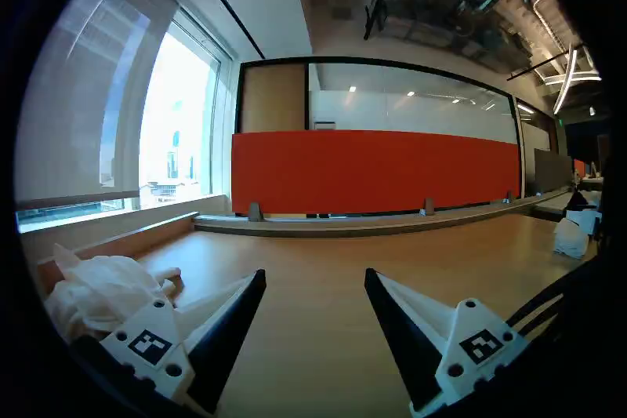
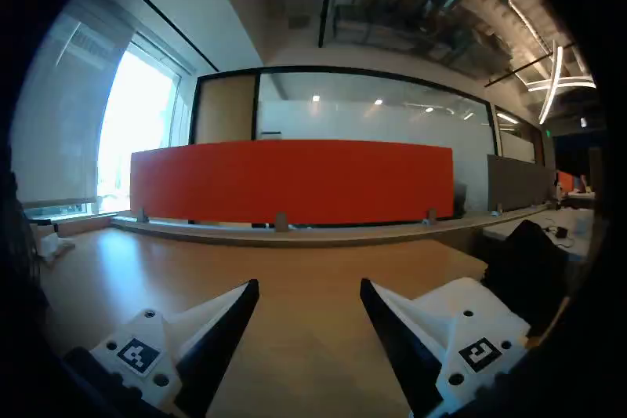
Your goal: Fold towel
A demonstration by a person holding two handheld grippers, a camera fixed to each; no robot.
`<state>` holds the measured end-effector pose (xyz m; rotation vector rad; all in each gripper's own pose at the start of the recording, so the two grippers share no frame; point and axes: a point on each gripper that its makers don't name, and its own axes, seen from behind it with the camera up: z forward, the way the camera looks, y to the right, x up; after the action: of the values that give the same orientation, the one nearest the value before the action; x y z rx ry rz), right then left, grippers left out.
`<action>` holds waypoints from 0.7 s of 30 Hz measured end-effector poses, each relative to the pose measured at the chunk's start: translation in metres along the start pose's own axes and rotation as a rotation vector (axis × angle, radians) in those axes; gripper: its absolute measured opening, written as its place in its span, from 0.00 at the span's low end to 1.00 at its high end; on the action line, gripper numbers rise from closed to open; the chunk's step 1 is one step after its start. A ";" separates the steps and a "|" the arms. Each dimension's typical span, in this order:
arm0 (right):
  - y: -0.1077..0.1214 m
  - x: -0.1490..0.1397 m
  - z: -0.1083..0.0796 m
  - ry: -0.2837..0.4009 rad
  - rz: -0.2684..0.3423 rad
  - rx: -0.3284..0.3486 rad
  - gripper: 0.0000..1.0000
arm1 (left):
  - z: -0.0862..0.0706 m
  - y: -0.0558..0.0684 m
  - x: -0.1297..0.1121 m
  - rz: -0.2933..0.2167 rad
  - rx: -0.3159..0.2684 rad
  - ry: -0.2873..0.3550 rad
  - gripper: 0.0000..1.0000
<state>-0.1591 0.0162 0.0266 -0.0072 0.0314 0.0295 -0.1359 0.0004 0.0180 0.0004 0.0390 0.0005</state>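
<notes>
A crumpled white towel (image 1: 102, 292) lies on the wooden table (image 1: 329, 261) at the far left of the left gripper view, just beyond the left finger. My left gripper (image 1: 315, 283) hovers over the table with its white fingers spread apart and nothing between them. In the right gripper view my right gripper (image 2: 308, 292) is likewise open above the bare tabletop (image 2: 313, 269), holding nothing. A small pale bundle (image 2: 48, 245) sits at that view's far left edge; I cannot tell what it is.
An orange divider panel (image 1: 376, 171) runs along the table's far edge. Windows (image 1: 172, 136) line the left side. White crumpled items (image 1: 570, 236) lie at the right end of the table. A dark chair back (image 2: 533, 269) stands right of the right gripper.
</notes>
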 end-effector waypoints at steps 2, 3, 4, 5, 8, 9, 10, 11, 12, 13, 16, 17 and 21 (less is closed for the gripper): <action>0.000 0.000 0.000 0.000 0.000 0.000 1.00 | 0.000 0.000 0.000 0.000 0.000 0.000 0.93; 0.000 0.000 0.000 0.000 0.000 0.000 1.00 | 0.000 0.000 0.000 0.000 0.000 0.000 0.93; 0.000 0.000 0.000 0.000 0.000 0.000 1.00 | 0.000 0.000 0.000 0.000 0.000 0.000 0.93; 0.000 0.001 0.000 0.000 0.000 0.000 1.00 | 0.000 0.000 0.000 0.000 0.000 0.000 0.93; 0.000 0.001 0.000 0.000 0.000 0.000 1.00 | 0.000 -0.001 0.000 0.000 0.000 0.000 0.93; 0.000 0.001 0.000 0.000 0.000 0.000 1.00 | 0.000 -0.001 0.000 0.000 0.000 0.000 0.93; -0.001 0.001 0.000 0.000 0.000 0.000 1.00 | 0.000 -0.001 0.000 0.000 0.000 0.000 0.94; -0.001 0.001 0.000 0.000 0.000 0.000 1.00 | 0.000 -0.001 0.001 0.000 0.000 0.000 0.94; -0.001 0.001 0.000 0.000 0.000 0.000 1.00 | 0.000 -0.001 0.001 0.000 0.000 0.000 0.94; 0.000 0.001 0.000 0.000 0.000 0.000 1.00 | 0.000 -0.001 0.001 0.000 0.000 0.000 0.93; 0.000 0.001 0.000 0.000 0.000 0.000 1.00 | 0.000 -0.001 0.002 0.000 0.000 0.000 0.94; 0.000 0.001 0.000 0.000 0.000 0.000 1.00 | -0.001 -0.001 0.002 0.000 0.000 -0.001 0.94; -0.001 0.001 0.000 0.000 0.000 0.000 1.00 | -0.001 -0.001 0.004 0.001 0.000 -0.001 0.94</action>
<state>-0.1582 0.0156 0.0269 -0.0072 0.0315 0.0298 -0.1318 -0.0011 0.0164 0.0004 0.0377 0.0010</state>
